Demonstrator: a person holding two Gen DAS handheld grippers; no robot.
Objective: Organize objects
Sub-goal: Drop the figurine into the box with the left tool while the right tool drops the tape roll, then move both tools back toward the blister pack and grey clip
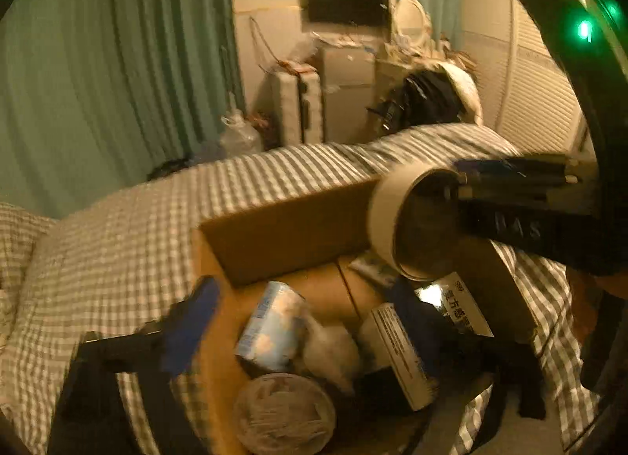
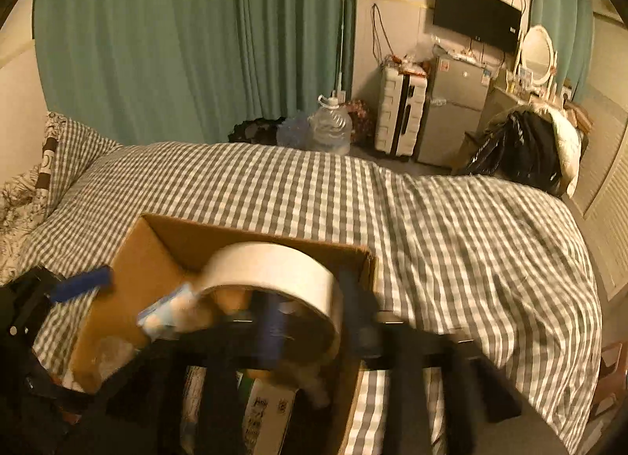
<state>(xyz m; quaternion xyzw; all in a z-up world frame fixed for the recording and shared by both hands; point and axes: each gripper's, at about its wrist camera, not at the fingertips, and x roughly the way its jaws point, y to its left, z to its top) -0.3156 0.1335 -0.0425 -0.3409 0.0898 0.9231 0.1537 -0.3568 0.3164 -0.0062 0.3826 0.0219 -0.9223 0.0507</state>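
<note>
Checkered bedspread [image 2: 451, 227] carries a cardboard box [image 2: 165, 243] crammed with a can [image 1: 271, 325] and cartons, and the tape roll [image 2: 274, 274] hangs over it on one finger of the right gripper [image 2: 314, 321], fingers parted, while the left gripper [image 1: 306, 321] is spread wide, empty.

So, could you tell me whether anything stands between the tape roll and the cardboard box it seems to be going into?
Nothing visible blocks it. The tape roll hangs at the right gripper, one finger through its hole, directly over the open cardboard box. Below it lie a can and small cartons, leaving little bare floor.
</note>
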